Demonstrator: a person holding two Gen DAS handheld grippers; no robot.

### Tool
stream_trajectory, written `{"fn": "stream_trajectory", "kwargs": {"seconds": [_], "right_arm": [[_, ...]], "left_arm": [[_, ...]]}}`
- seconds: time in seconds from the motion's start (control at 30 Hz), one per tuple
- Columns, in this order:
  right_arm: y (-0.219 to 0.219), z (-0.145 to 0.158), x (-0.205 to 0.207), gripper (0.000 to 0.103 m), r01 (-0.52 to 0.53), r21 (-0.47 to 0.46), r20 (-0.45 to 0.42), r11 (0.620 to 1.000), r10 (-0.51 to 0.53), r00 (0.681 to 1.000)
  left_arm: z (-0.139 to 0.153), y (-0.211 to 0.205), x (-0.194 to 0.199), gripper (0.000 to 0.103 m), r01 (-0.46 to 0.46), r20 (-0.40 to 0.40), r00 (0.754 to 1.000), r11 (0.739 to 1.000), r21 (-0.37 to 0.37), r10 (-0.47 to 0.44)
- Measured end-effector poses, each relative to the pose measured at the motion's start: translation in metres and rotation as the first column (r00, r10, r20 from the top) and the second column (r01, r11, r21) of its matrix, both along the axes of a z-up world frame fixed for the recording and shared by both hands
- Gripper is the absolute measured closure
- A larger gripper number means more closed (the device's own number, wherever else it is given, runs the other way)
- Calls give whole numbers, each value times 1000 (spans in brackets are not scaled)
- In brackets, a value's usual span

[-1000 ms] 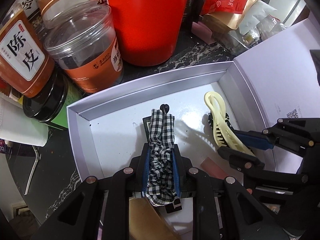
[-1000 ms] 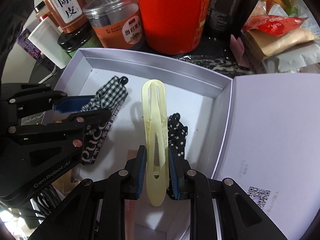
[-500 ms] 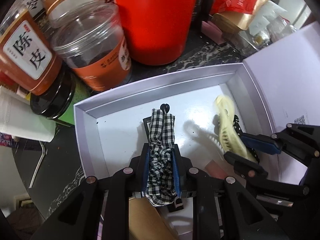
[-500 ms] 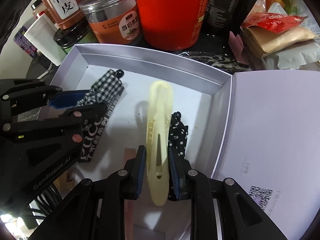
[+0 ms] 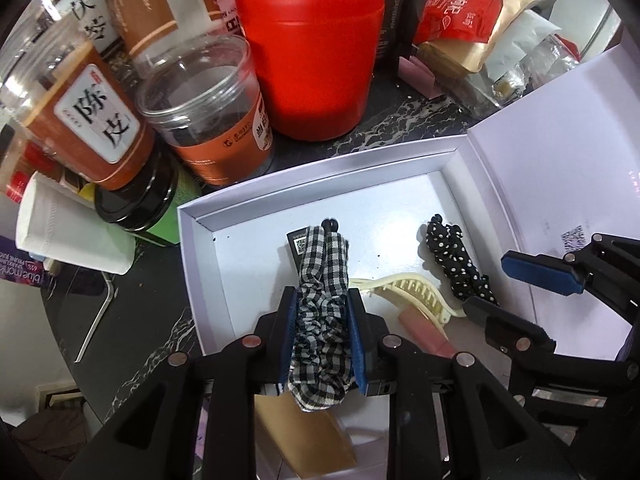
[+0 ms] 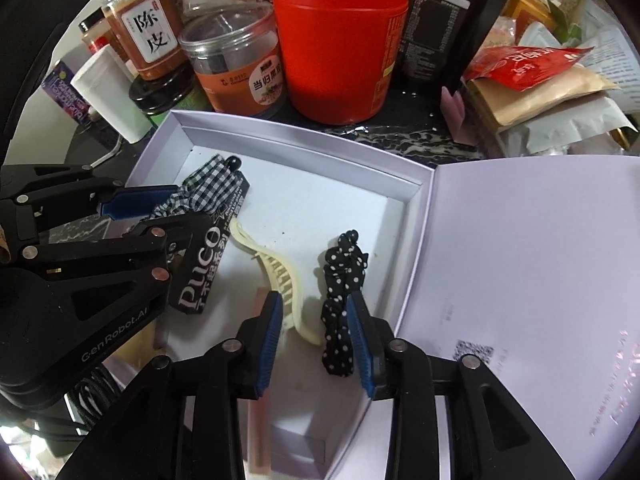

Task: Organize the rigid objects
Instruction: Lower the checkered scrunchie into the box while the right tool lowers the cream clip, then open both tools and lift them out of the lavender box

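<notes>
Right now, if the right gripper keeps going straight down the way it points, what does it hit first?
Probably the white box floor: the right gripper, jaws just opened and empty, points between the cream hair clip and the polka-dot scrunchie. Either could brush a finger; depth is unclear.

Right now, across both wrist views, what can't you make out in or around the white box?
- Near end of the white cardboard box: hidden by gripper bodies in both views.
- Black card under the checked fabric hair clip: mostly covered by clip and left gripper; print only partly readable from the right wrist.
- Pink flat piece beside the cream plastic claw clip: largely covered in both views; identity unclear.
- QR code on the box lid: too small.
</notes>
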State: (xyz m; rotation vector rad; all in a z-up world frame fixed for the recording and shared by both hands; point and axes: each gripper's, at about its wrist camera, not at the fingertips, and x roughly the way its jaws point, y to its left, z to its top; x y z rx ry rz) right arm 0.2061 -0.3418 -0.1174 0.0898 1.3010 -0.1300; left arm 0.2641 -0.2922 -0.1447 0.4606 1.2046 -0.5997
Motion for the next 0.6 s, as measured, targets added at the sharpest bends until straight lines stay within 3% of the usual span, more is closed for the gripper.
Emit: {"fn": "stream_trajectory", "kwargs": {"seconds": [0.27, 0.33, 0.4, 0.47, 0.6], "right_arm": [[-3, 28, -16, 67, 20, -16, 28, 1000, -19, 999], [-2, 36, -18, 67, 28, -21, 39, 999, -27, 999], [-1, 44, -22, 66, 36, -23, 55, 999, -35, 998], [-1, 51, -24, 64, 43, -27, 67, 999, -41, 997], [2, 65, -29, 62, 59, -35, 73, 998, -56, 996]], "left_arm": [[31, 12, -11, 78, -15, 18, 1000, 999, -44, 16], [40, 13, -14, 66, -20, 28, 999, 998, -60, 22], [51, 17, -17, 24, -26, 47, 998, 997, -68, 29], [63, 24, -20, 18, -36, 74, 996, 996, -84, 42], [79, 34, -24, 18, -48, 71, 996, 993, -110, 56]]}}
